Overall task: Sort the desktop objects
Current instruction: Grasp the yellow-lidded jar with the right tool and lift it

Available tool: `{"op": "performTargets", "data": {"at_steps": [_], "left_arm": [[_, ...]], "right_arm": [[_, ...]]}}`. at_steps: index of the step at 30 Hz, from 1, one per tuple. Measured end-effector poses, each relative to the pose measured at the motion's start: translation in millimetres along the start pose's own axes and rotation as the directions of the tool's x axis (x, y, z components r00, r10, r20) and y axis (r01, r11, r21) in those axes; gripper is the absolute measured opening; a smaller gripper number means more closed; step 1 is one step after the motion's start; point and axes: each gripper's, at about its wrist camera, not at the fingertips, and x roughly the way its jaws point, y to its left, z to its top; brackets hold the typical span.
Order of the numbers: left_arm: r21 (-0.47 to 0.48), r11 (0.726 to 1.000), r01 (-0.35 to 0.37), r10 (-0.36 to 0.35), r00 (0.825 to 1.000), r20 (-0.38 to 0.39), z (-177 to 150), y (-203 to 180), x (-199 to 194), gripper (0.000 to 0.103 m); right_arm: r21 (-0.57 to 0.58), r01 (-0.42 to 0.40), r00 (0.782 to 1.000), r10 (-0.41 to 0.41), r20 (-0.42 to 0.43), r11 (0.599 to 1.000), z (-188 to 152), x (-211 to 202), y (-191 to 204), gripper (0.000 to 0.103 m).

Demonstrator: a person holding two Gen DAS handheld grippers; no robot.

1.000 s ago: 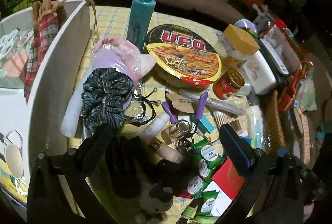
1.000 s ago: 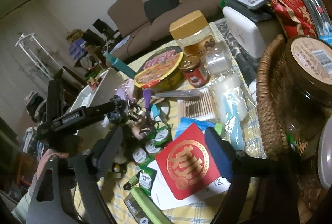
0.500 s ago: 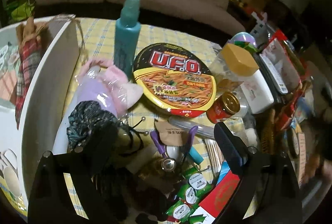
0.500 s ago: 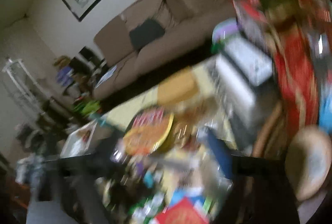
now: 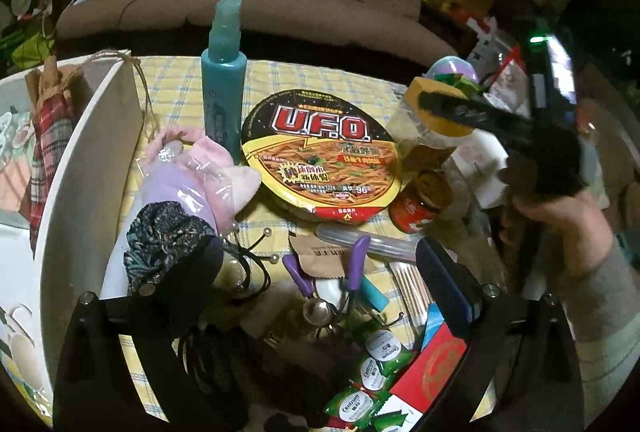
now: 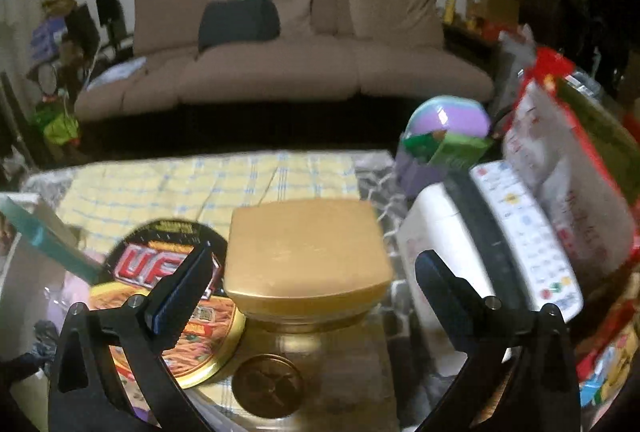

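Right wrist view: my right gripper [image 6: 312, 296] has just opened wide, its fingers flanking the gold-lidded jar [image 6: 306, 252] without touching; noodle bowl [image 6: 168, 296] crowds one side, white box [image 6: 444, 244] the other. My left gripper [image 5: 316, 272] gapes empty over purple-handled pliers [image 5: 352, 264]

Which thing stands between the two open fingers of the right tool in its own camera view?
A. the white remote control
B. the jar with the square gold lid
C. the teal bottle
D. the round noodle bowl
B: in the right wrist view the jar with the square gold lid sits in the gap of the right tool, whose fingers are spread on either side and do not press it.
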Motion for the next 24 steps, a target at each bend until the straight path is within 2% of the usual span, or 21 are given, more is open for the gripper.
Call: {"op": "performTargets", "data": {"at_steps": [1, 2, 3, 8, 13, 17, 20, 24], "left_arm": [[0.002, 1.000, 0.001, -0.001, 1.000, -0.001, -0.6, 0.7, 0.1, 0.097], [0.003, 1.000, 0.002, -0.002, 1.000, -0.002, -1.3, 1.6, 0.2, 0.097], [0.003, 1.000, 0.004, -0.004, 1.000, -0.004, -1.6, 2.8, 0.1, 0.097], [0.002, 1.000, 0.018, -0.018, 1.000, 0.008, -4.2, 5.8, -8.1, 0.097], [0.046, 0.997, 0.054, -0.056, 0.998, 0.037, -12.5, -7.2, -32.5, 0.097], [0.124, 0.990, 0.074, -0.086, 0.992, 0.090, -22.8, -23.8, -72.5, 0.098], [0.200, 0.978, 0.067, -0.100, 0.982, 0.160, -33.8, -33.0, -115.3, 0.099], [0.252, 0.966, 0.064, -0.125, 0.964, 0.234, -51.3, -32.6, -170.1, 0.100]], "right_arm": [[-0.015, 0.011, 1.000, -0.011, -0.009, 1.000, -1.5, 2.4, 2.7, 0.102], [-0.028, 0.009, 1.000, -0.010, -0.011, 1.000, -2.7, 6.4, 1.6, 0.093], [-0.027, -0.013, 1.000, 0.013, -0.004, 1.000, -2.1, 7.4, -1.6, 0.089], [0.024, -0.013, 0.999, 0.012, 0.035, 1.000, 1.4, -11.5, -21.7, 0.088], [0.013, -0.039, 0.985, 0.036, 0.168, 0.999, 12.2, -79.9, -35.1, 0.088], [0.002, -0.173, 0.961, 0.169, 0.220, 0.985, 11.5, -150.5, -40.5, 0.088], [-0.023, -0.309, 0.927, 0.307, 0.218, 0.951, -1.1, -205.0, -31.4, 0.088], [-0.065, -0.466, 0.870, 0.471, 0.148, 0.882, -19.5, -259.9, 1.5, 0.088]]}}
